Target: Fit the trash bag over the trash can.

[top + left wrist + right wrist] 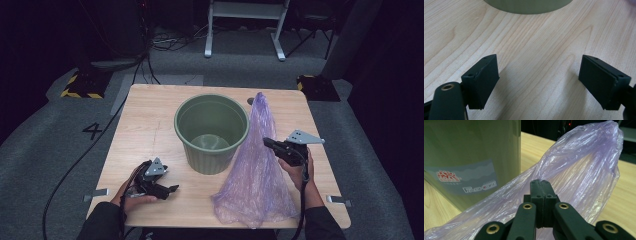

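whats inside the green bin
The green bin looks empty: its bare floor shows in the high view. The near part of the floor is hidden behind the front wall.

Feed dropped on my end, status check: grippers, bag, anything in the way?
Right gripper shut on purple bag, bag tented up off table. Left gripper open, empty, low over table. Green bin beside bag, empty.

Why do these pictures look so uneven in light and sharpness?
High view: the pale wooden table is lit, its surroundings dark. Left gripper view: black jaws cast soft shadows on sharp grain. Right gripper view: the translucent purple plastic bag glints, and the green plastic bucket is slightly soft.
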